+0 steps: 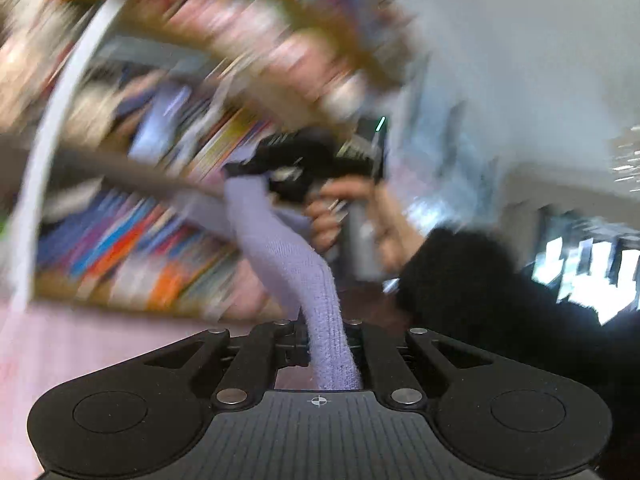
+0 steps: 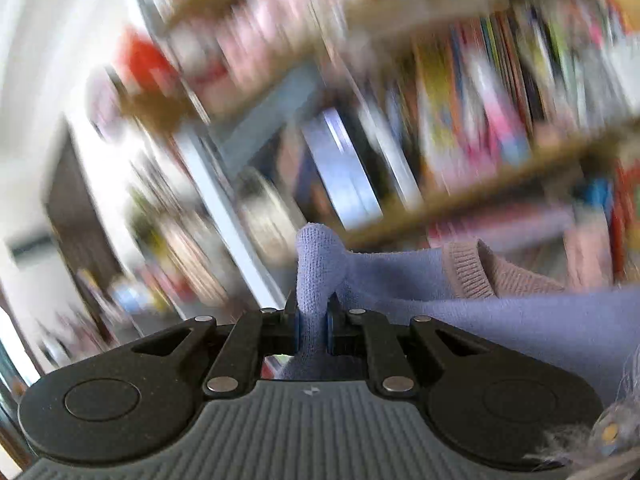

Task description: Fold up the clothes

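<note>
Both grippers hold the lavender sweater (image 2: 500, 320) aloft before blurred bookshelves (image 2: 460, 120): left gripper (image 1: 326, 344) and right gripper (image 2: 313, 330) each pinch knit between their fingers. Folding looks barely begun; no fold shows.

Your 2 views are bright with daylight, and both are heavily motion-smeared: the bookshelf (image 2: 460, 128) streaks into diagonal colour bands, its spines unreadable. Only what rides with each camera stays sharp, the left hand-held gripper (image 1: 328, 344), the right hand-held gripper (image 2: 312, 332) and the lilac knit (image 2: 320, 264). Windows (image 1: 588, 272) blow out white. Fisheye bending curves the edges, with dark corners.
</note>
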Demonstrator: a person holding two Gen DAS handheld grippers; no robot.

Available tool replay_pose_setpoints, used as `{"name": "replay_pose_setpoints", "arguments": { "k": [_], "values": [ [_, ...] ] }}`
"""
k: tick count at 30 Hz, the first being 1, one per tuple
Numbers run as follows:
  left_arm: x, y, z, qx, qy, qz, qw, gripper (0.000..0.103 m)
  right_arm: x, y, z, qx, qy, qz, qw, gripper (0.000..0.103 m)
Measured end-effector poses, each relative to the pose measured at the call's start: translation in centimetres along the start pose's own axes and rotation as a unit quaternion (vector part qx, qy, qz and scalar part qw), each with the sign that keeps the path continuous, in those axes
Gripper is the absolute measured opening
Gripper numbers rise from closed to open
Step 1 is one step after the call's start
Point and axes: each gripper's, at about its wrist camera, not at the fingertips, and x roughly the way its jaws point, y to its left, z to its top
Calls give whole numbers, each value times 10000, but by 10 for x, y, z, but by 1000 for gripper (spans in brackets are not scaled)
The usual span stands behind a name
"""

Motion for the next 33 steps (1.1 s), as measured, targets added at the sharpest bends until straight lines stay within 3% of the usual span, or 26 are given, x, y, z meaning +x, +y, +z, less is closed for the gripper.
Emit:
{"name": "replay_pose_setpoints", "arguments": {
  "k": [2,5,7,10,13,16,19,22,25,29,33],
  "values": [
    [12,25,-25,-287,505,454,9973,4,43,-14,-34,34,564,-349,9978,11],
    [19,62,-55,-767,1110,1020,9856,4,93,-33,-83,216,1143,-602,9914,11],
    [16,80,-63,-981,1206,1382,9781,5,122,-43,-110,316,1461,-695,9863,11],
    [6,99,-64,-1143,1191,1769,9703,15,152,-41,-125,253,1652,-578,9842,12],
    [-6,102,-54,-1011,1028,2120,9666,39,157,-33,-133,197,1686,-408,9846,30],
    [-22,96,-42,-672,799,2356,9662,53,132,-28,-120,12,1452,-115,9893,36],
    [-34,87,-25,-257,483,2577,9647,55,97,-32,-115,-397,1329,-207,9901,38],
    [-32,74,-6,49,286,2434,9695,55,53,-44,-118,-781,1355,-600,9859,38],
    [-11,58,3,466,402,2107,9756,55,2,-55,-140,-1239,1362,-1038,9774,42],
    [36,29,-8,1078,921,1590,9770,55,-66,-69,-181,-1809,1364,-1431,9634,46],
    [96,1,-30,1532,1504,1289,9682,55,-117,-83,-222,-2070,1394,-1845,9506,46]
  ]
}}
